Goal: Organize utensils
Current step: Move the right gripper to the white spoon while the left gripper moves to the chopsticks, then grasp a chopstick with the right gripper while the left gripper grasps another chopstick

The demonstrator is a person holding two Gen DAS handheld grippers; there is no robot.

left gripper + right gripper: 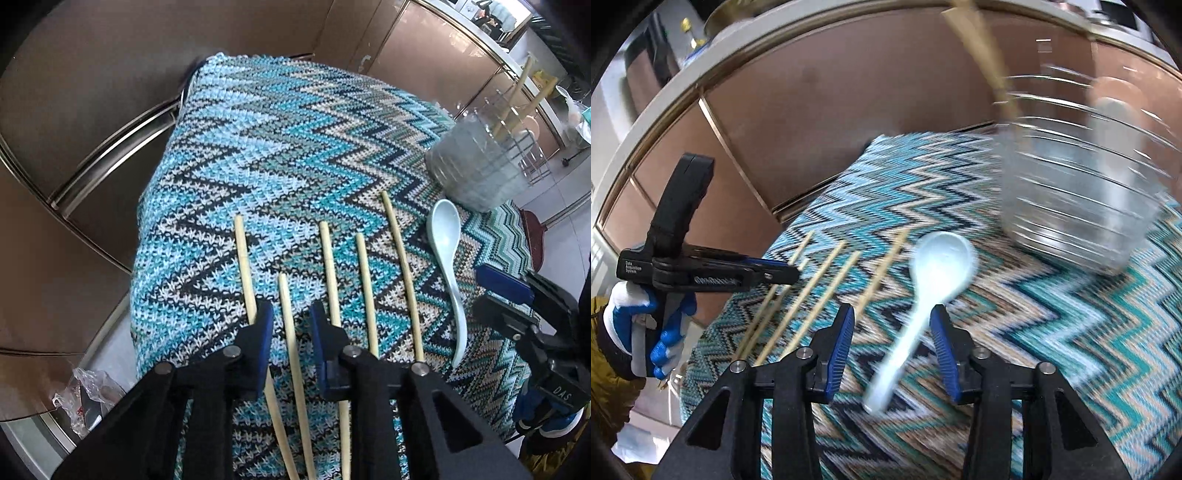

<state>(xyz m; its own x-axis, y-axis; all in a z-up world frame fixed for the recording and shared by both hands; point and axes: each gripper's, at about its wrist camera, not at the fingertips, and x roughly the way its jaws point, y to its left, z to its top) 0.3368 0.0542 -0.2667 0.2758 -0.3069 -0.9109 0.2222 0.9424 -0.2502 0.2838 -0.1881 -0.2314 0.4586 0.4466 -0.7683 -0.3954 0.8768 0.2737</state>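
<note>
1. Table: covered with a knitted zigzag cloth in blue, teal, cream and black; brown cabinet fronts stand behind it.
2. Chopsticks: five pale wooden sticks lie loose on the cloth, roughly parallel, side by side and apart from one another.
3. Second chopstick from the left: it runs up between the two blue pads of the left tongs.
4. Spoon: pale ceramic, lying on the cloth to the right of the chopsticks, bowl end toward the container, handle toward the right tongs.
5. Clear container: ribbed plastic, standing on the cloth just beyond the spoon; two chopsticks and what looks like a pale spoon stand inside. It is blurred in the right wrist view.
6. Left tongs: open, low over the near ends of the chopsticks, gripping nothing; held in a blue-and-white gloved hand.
7. Right tongs: open, one pad on each side of the spoon handle, not closed on it.
</note>
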